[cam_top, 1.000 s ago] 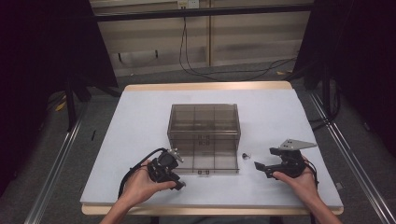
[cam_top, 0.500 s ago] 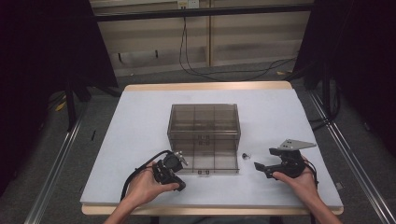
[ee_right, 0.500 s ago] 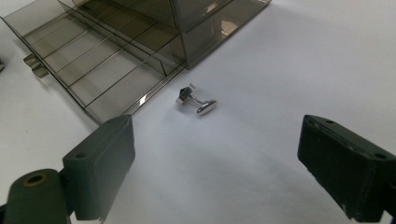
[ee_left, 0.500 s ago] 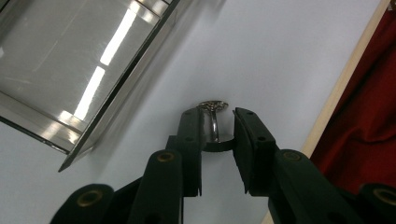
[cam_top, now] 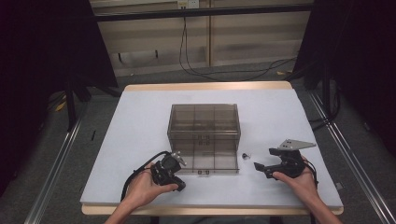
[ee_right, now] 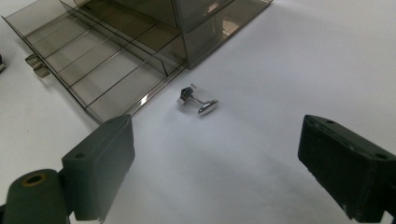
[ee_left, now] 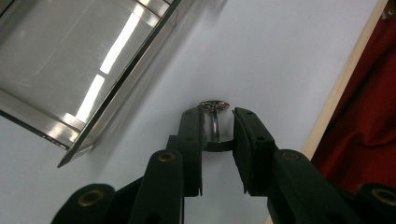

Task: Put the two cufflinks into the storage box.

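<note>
Now my left gripper (ee_left: 217, 128) has just closed its jaws on a small metal cufflink (ee_left: 214, 116), pinching its post at the near left of the table (cam_top: 140, 116), just left of the tray's near corner. I judge the pick made: the piece sits clamped, ready to be lifted toward the drawer (cam_top: 208, 161). That smoky plastic drawer is pulled out toward me from the box (cam_top: 204, 123) at mid-table, its divided compartments looking bare. To its right a second cufflink (ee_right: 197, 101) lies loose on the white surface, near the drawer's right corner. My right gripper (ee_right: 215, 163) hangs above it at the near right, jaws spread wide and holding nothing. The drawer's raised front wall stands between my left load and the compartments, so I reckon it must go up and over.
</note>
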`<state>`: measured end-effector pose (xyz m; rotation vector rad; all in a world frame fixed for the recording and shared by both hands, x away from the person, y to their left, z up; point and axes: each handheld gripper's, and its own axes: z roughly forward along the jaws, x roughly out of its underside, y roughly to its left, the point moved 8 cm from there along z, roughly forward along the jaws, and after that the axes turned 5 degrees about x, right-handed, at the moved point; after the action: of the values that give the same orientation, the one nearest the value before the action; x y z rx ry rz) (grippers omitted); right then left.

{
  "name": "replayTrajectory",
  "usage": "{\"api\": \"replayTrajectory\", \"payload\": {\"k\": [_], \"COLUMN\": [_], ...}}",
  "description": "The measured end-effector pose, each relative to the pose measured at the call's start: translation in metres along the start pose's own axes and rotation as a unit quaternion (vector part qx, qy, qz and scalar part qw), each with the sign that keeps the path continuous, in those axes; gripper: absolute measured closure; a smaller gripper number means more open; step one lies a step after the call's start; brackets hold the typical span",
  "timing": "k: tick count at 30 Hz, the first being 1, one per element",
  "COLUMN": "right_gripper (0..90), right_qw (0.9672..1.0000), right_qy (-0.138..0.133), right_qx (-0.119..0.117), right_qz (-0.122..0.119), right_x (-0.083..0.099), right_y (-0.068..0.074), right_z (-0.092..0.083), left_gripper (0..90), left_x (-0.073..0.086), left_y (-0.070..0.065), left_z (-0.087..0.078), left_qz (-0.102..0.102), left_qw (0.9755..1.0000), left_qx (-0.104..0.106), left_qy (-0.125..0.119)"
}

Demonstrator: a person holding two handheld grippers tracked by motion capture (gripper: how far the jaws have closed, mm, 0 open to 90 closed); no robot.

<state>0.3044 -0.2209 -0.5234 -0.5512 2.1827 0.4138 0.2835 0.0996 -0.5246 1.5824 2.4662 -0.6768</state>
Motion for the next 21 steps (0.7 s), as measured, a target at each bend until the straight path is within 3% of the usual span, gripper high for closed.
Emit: {"api": "replayTrajectory", "payload": {"k": [1, 5, 7, 8, 11, 12, 14, 15, 16, 17, 18, 21], "right_gripper": [10.3, 10.3, 10.3, 10.3, 10.3, 10.3, 10.3, 10.3, 10.3, 10.3, 10.3, 10.3], "right_qw": [1.0000, 1.0000, 1.0000, 1.0000, 1.0000, 1.0000, 1.0000, 1.0000, 1.0000, 1.0000, 1.0000, 1.0000], "right_qy": [0.000, 0.000, -0.002, -0.002, -0.001, -0.001, -0.001, -0.001, -0.001, -0.001, -0.001, -0.001], "right_qx": [0.000, 0.002, 0.001, 0.001, 0.001, 0.002, 0.002, 0.002, 0.002, 0.002, 0.003, 0.002], "right_qz": [0.000, 0.000, -0.001, -0.001, 0.000, 0.000, 0.000, 0.001, 0.001, 0.001, 0.001, 0.000], "right_x": [0.0001, -0.0001, -0.0003, -0.0003, -0.0001, -0.0001, -0.0002, -0.0002, -0.0001, -0.0001, 0.0000, -0.0002], "right_y": [0.0001, 0.0002, -0.0001, -0.0001, -0.0002, -0.0002, -0.0002, -0.0003, -0.0003, -0.0003, -0.0006, -0.0005], "right_z": [-0.0001, 0.0000, 0.0000, 0.0000, -0.0007, -0.0009, -0.0010, -0.0011, -0.0011, -0.0011, -0.0010, -0.0010], "left_gripper": [73.2, 73.3, 73.3, 73.3, 73.6, 73.6, 73.6, 73.6, 73.6, 73.6, 73.6, 73.5], "left_x": [-0.0003, 0.0014, 0.0017, 0.0039, 0.0053, 0.0050, 0.0070, 0.0072, 0.0040, 0.0040, 0.0064, 0.0057], "left_y": [-0.0012, -0.0015, -0.0028, -0.0022, -0.0003, -0.0011, 0.0003, 0.0011, -0.0030, -0.0030, -0.0012, -0.0009], "left_z": [0.0005, -0.0004, 0.0006, -0.0008, -0.0019, -0.0008, -0.0027, -0.0028, 0.0004, 0.0004, -0.0012, -0.0010], "left_qz": [-0.008, 0.004, -0.001, 0.007, 0.011, 0.003, 0.011, 0.008, -0.028, -0.028, -0.013, -0.020], "left_qw": [0.9999, 0.9999, 0.9995, 0.9997, 0.9996, 0.9991, 0.9994, 0.9992, 0.9966, 0.9966, 0.9976, 0.9962], "left_qx": [0.000, -0.007, -0.012, -0.011, -0.006, -0.004, -0.002, 0.001, 0.007, 0.007, 0.009, 0.008], "left_qy": [-0.007, -0.008, -0.030, -0.020, -0.025, -0.041, -0.033, -0.038, -0.077, -0.077, -0.067, -0.085]}}
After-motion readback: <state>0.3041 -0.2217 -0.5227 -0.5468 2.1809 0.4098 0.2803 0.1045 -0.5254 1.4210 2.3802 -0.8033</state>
